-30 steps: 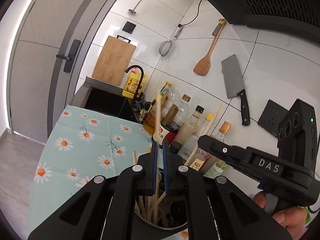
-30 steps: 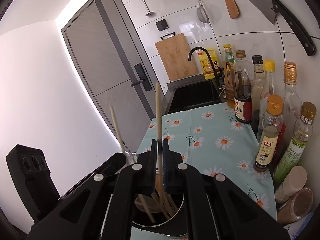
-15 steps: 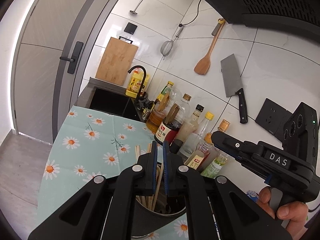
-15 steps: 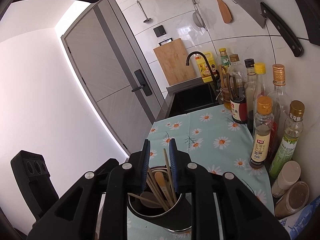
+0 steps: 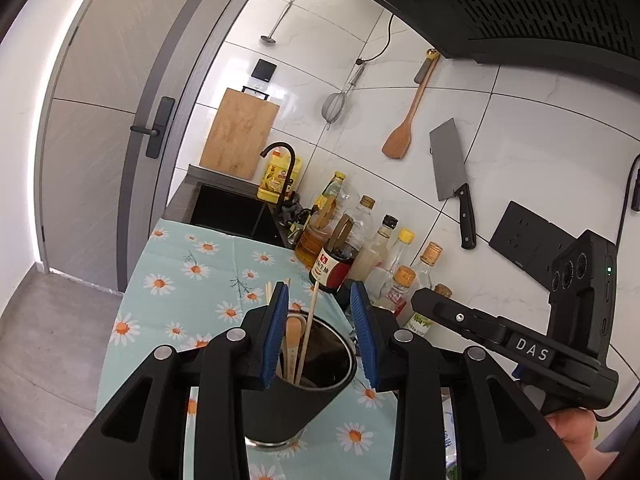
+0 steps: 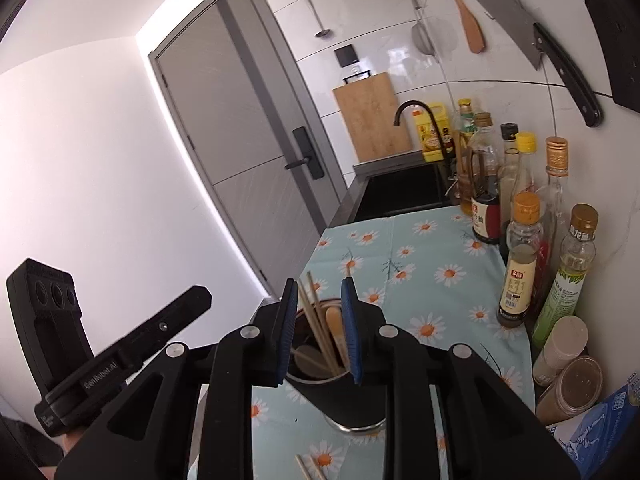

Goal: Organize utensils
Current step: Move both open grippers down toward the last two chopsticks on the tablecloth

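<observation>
**Clear cloth to the left, bottles crowd the right wall**

Left wrist view: the worktop [image 5: 176, 292] shows bare daisy cloth at centre left, open up to the sink [image 5: 228, 210]. The utensil holder [image 5: 296, 384] stands at lower centre, with chopsticks [image 5: 310, 328] poking above its rim. A row of bottles [image 5: 384, 264] lines the wall on the right. Right wrist view: jars [image 6: 568, 376] fill the lower right corner; one loose chopstick [image 6: 306, 470] lies at bottom centre.
</observation>
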The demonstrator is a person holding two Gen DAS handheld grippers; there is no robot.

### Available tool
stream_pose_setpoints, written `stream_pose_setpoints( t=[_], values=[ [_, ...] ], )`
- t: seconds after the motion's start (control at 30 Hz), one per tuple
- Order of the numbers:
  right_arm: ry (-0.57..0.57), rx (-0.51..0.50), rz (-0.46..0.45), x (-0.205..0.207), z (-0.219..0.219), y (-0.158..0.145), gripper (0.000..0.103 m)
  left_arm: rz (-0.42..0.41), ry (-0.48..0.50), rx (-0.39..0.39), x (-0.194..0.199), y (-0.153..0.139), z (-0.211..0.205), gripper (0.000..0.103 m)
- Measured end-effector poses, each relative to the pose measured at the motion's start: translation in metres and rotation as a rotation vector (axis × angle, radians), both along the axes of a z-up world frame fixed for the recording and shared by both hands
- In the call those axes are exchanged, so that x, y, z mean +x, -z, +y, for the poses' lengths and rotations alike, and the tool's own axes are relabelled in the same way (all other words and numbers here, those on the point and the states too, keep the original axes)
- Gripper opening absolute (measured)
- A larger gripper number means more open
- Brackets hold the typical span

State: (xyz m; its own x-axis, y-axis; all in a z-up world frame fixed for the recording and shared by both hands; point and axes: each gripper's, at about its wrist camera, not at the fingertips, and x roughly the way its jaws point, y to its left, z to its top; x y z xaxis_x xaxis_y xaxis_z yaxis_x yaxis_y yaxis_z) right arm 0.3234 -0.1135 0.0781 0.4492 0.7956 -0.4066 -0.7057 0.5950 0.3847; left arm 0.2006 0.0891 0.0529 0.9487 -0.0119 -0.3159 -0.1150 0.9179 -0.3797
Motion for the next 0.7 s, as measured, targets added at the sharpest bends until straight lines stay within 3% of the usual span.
stream_pose_setpoints(
  t=[0.23, 0.4, 0.5, 0.7],
  values=[
    [-0.102, -0.033, -0.015, -0.015, -0.001, -0.001, 0.028, 0.067, -0.058, -0.017, -0.026, 0.000, -0.011, 0.031],
    [-0.193, -0.040, 0.051, -0.019, 0.004, 0.015, 0.036, 0.125, -0.126, -0.051, -0.049, 0.015, -0.014, 0.031],
    [-0.226, -0.072, 0.086, -0.023, 0.009, 0.027, 0.036, 0.165, -0.146, -0.080, -0.062, 0.028, -0.015, 0.031],
    [-0.274, -0.189, 0.059, -0.039, 0.021, 0.043, 0.036, 0.235, -0.169, -0.114, -0.080, 0.054, -0.015, 0.031]
  ],
)
